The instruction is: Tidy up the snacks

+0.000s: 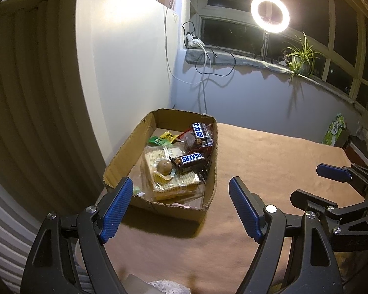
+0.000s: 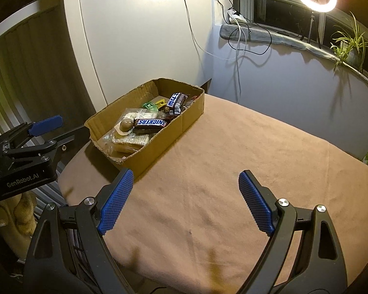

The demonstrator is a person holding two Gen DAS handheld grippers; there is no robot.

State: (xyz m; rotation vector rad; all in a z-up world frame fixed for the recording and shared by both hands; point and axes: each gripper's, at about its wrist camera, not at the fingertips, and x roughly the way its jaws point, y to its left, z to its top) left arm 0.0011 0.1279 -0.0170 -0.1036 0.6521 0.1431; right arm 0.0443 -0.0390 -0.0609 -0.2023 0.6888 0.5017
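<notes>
ring light (image 1: 269,13) (lit) beyond snack box (image 1: 209,169), plant (image 1: 300,57) beside.

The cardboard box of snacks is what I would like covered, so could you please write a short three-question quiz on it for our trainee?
1. True or false: the left hand-held gripper is closed on a Snickers bar.
2. Where do the snacks lie? A) spread over the brown cloth B) inside the cardboard box C) on the windowsill
3. Fill in: a round brown ____ rests on the wafer pack.

Key: 1 false, both hand-held grippers stand open and empty; 2 B; 3 ball-shaped sweet.
</notes>
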